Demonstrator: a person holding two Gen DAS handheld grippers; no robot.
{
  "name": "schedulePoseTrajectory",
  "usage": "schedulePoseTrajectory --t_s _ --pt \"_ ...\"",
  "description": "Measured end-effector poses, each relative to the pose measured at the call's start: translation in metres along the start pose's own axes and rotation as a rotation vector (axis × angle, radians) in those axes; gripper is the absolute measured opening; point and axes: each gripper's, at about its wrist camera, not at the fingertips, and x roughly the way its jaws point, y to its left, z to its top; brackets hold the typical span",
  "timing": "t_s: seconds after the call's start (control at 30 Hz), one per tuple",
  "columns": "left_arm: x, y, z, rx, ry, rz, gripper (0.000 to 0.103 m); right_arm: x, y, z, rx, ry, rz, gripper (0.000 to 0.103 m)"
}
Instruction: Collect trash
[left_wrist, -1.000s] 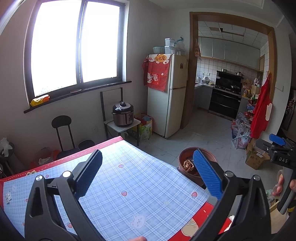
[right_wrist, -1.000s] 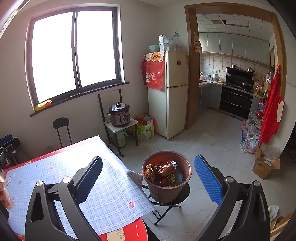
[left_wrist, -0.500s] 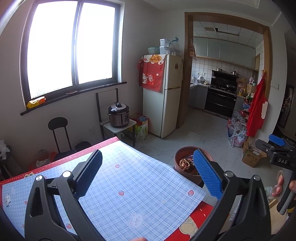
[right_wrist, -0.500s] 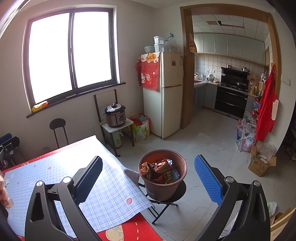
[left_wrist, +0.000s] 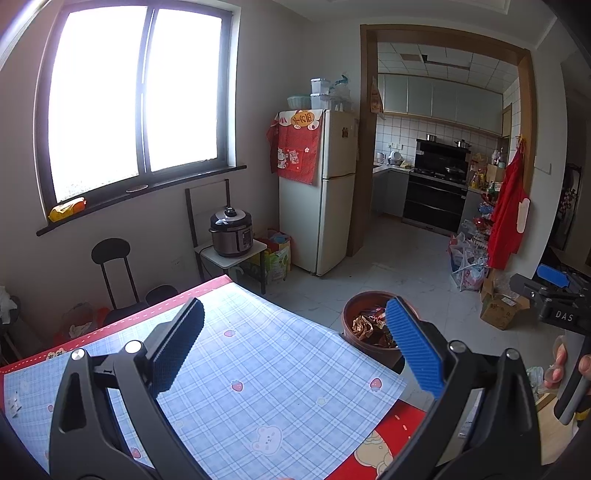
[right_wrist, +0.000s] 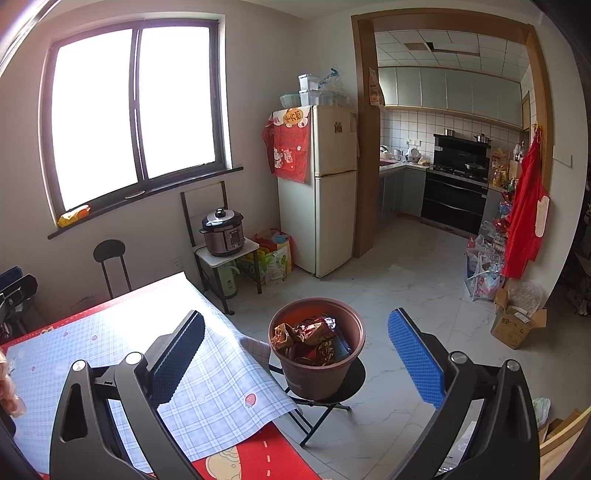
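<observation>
Both tools look alike: the left gripper (left_wrist: 293, 345) and the right gripper (right_wrist: 295, 349) have glossy black curved arms with silver round screws at the joints. Each carries ribbed blue pads (left_wrist: 413, 349) on its fingers. White "DAS" lettering marks the right gripper's black body.

White fridge (left_wrist: 325, 188) stands beside pressure cooker (left_wrist: 231, 232).

Left wrist view over desk (left_wrist: 258, 369), facing fridge (left_wrist: 317, 192); right wrist view at desk's right edge, nearer trash pot (right_wrist: 317, 347); both share these.
</observation>
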Motion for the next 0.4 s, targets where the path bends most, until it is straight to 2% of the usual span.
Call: schedulePoseTrajectory --t_s 0.4 --pt "0.0 0.0018 -0.0005 -0.002 0.002 -0.001 0.097 -0.0014 -0.0004 -0.0019 0.001 -0.003 -0.002 0.098"
